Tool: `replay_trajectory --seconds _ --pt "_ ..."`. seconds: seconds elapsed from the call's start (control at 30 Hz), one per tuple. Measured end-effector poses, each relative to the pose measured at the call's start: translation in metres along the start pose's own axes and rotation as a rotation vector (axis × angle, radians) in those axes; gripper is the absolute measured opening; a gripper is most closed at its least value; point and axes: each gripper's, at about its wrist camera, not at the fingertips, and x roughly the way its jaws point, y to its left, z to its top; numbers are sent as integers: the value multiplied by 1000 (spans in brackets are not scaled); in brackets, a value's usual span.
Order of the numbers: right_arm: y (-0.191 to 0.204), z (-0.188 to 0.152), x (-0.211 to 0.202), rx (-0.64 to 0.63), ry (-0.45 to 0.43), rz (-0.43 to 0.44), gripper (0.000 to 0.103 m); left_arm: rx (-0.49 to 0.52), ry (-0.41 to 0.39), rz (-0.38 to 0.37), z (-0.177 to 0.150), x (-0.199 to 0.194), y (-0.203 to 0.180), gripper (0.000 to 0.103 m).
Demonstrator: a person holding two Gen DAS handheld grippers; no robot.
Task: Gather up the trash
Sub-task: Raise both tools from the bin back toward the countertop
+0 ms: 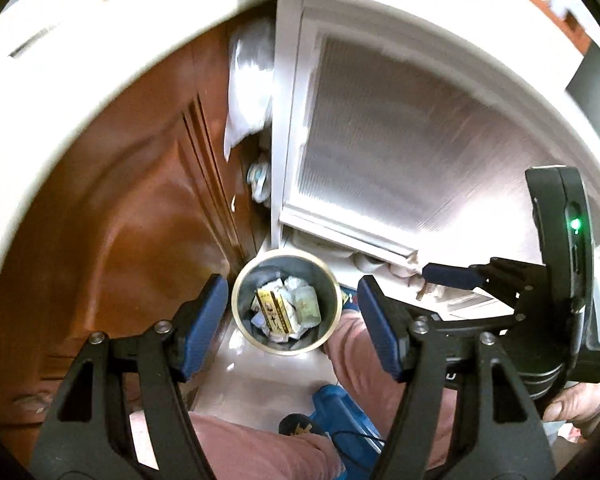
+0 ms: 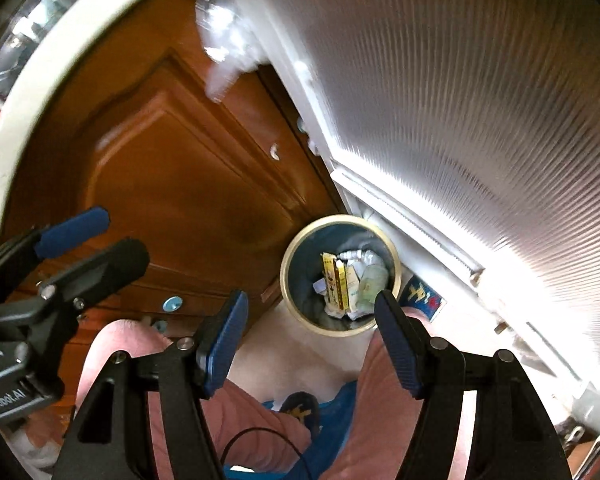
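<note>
A round grey bin (image 1: 332,300) with a gold rim stands on the pale floor in a corner. Trash lies in it: a yellow box (image 1: 274,312), crumpled paper and a pale green packet (image 1: 308,306). My left gripper (image 1: 290,320) is open and empty, high above the bin. In the right wrist view the same bin (image 2: 296,280) shows with the yellow box (image 2: 334,280) inside. My right gripper (image 2: 310,336) is open and empty above it. The right gripper also shows at the right of the left wrist view (image 1: 452,274), and the left gripper at the left of the right wrist view (image 2: 100,236).
A brown wooden cabinet door (image 1: 132,208) is left of the bin. A white door with ribbed frosted glass (image 1: 400,152) is to its right. A white plastic bag (image 1: 248,92) hangs in the corner. The person's pink-trousered legs (image 1: 364,360) and blue slippers (image 1: 340,412) are below.
</note>
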Motion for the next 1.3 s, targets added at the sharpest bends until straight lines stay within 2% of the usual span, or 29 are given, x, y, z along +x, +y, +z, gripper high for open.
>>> replay_trajectory --seconds 0.2,0.5,0.67,0.8,0.93,1.07,1.2,1.3 --pt "30 1 -70 -101 -124 -45 67 24 -88 -45 14 -64 -8 64" --pt "72 12 -162 -170 -287 -21 67 53 -216 -68 48 -163 -13 64" --pt "90 21 -216 -211 -357 -13 67 72 -291 -48 74 -222 -7 64" --pt "102 34 -259 -242 -413 -14 74 97 -336 -8 98 -267 -4 68" --pt "110 58 -298 -269 -458 -13 75 130 -374 18 126 -304 -3 79" --pt "111 95 -330 -256 -502 -29 83 155 -391 28 170 -325 1 82" --pt "98 148 -342 -215 -525 -36 84 156 -379 12 225 -318 10 82" --pt "78 202 -340 -163 -529 -40 84 150 -370 11 274 -295 17 82"
